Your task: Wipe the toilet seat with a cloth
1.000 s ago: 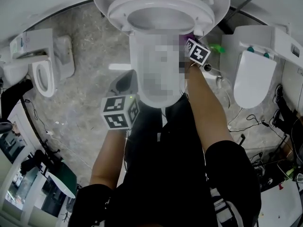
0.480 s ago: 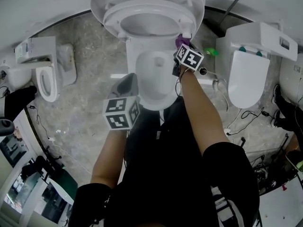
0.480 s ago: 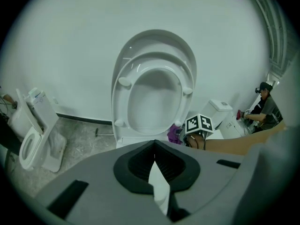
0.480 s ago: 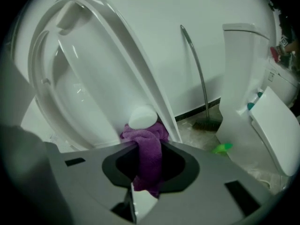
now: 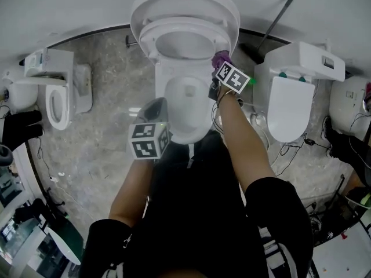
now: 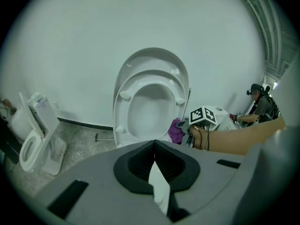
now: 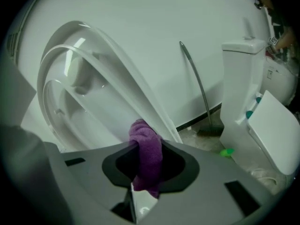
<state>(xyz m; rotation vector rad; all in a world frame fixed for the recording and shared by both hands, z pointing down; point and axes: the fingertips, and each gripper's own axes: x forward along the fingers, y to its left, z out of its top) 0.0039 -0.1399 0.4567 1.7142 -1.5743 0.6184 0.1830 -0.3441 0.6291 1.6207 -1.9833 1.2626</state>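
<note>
Cloth: purple, clamped in right tool, just beside raised toilet seat, right side | left tool: jaws together, nothing held, near bowl's left rim

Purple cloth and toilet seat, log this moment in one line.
right gripper: shut on purple cloth | left gripper: shut, empty | toilet seat: raised

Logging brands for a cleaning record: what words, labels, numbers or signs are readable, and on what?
No readable text.
Left marker cube, right marker cube: square patterns only, no letters.
Panels on left toilet and right toilet: too small to read.
</note>
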